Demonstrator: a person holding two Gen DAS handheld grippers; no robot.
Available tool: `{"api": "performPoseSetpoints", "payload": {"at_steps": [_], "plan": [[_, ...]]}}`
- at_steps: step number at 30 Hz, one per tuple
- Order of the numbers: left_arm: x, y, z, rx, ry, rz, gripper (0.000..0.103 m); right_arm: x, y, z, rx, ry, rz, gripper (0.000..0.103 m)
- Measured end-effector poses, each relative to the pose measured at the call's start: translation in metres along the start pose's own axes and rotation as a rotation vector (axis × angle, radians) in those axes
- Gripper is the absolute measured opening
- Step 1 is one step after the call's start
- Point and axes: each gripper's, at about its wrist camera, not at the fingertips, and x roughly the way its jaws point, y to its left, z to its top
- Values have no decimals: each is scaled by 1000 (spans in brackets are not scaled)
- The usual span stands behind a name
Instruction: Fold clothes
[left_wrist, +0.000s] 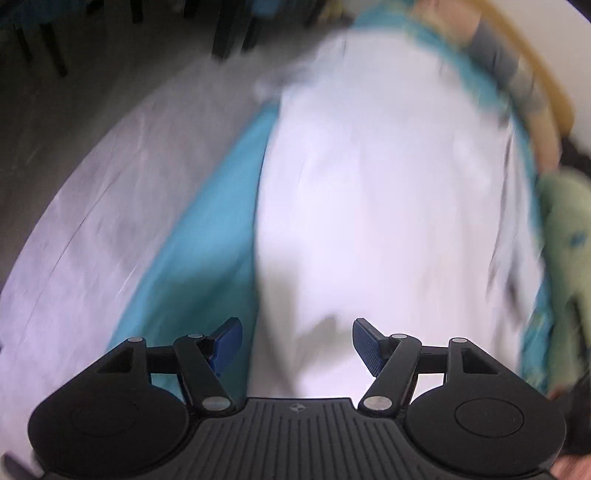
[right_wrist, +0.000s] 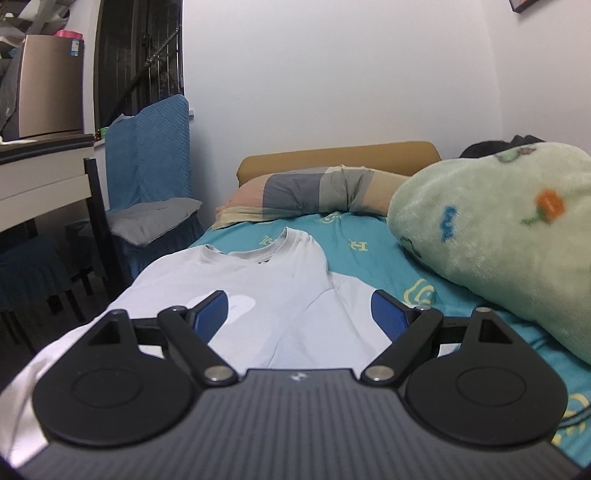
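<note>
A white long-sleeved shirt (right_wrist: 258, 291) lies flat on the teal bedsheet (right_wrist: 373, 251), collar toward the pillow, one sleeve folded across its front. My right gripper (right_wrist: 297, 314) is open and empty, low over the shirt's lower part. In the blurred left wrist view the same white shirt (left_wrist: 369, 203) fills the middle. My left gripper (left_wrist: 297, 343) is open and empty just above the shirt's near edge, with the teal sheet (left_wrist: 207, 258) to its left.
A green plush blanket (right_wrist: 509, 229) is bunched on the bed at right. A patchwork pillow (right_wrist: 317, 195) lies against the tan headboard (right_wrist: 332, 158). A chair with a blue cover (right_wrist: 151, 155) and a desk (right_wrist: 40, 173) stand left of the bed.
</note>
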Motion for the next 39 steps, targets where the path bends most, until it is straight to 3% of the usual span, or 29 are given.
{"api": "performPoseSetpoints", "payload": {"at_steps": [3, 5, 6, 9, 10, 12, 15, 18, 20, 21, 22, 26, 28, 32, 35, 36, 39], "plan": [[19, -16, -28, 70, 97, 54, 69, -16, -9, 2, 10, -3, 3, 86], [22, -31, -38, 173, 87, 119, 66, -25, -30, 3, 42, -15, -5, 86], [23, -39, -42, 229, 84, 154, 59, -30, -42, 6, 57, -16, -32, 86], [17, -47, -43, 311, 93, 196, 12, -48, -70, 16, 101, -23, -83, 86], [13, -47, -42, 324, 99, 199, 6, -54, -77, 20, 118, -34, -90, 86], [1, -37, -44, 370, 115, 230, 3, -65, -85, 27, 148, -65, -91, 86], [-18, -15, -47, 401, 102, 357, 3, -70, -92, 33, 183, -82, -71, 86], [-33, -5, -54, 385, 71, 373, 7, -58, -102, 28, 249, -26, -50, 86], [-49, -17, -52, 378, 2, 337, 20, -49, -108, 23, 297, 18, -36, 86], [-57, -27, -51, 378, -40, 314, 35, -45, -112, 21, 321, 40, -29, 86], [-68, -41, -46, 376, -91, 286, 49, -40, -115, 19, 345, 62, -22, 86], [-109, -93, -46, 392, -336, 167, 65, -15, -132, 4, 472, 145, 4, 86], [-122, -125, -47, 400, -463, 111, 82, 0, -139, -5, 532, 182, 14, 86], [-114, -175, -55, 363, -639, -30, 85, 33, -144, -23, 545, 226, 19, 83], [-59, -182, -55, 253, -635, -190, 85, 59, -150, -35, 571, 255, 37, 80], [-42, -181, -55, 226, -602, -218, 84, 68, -152, -39, 574, 263, 38, 74], [13, -157, -56, 271, -573, -204, 83, 99, -156, -51, 570, 280, 20, 69]]}}
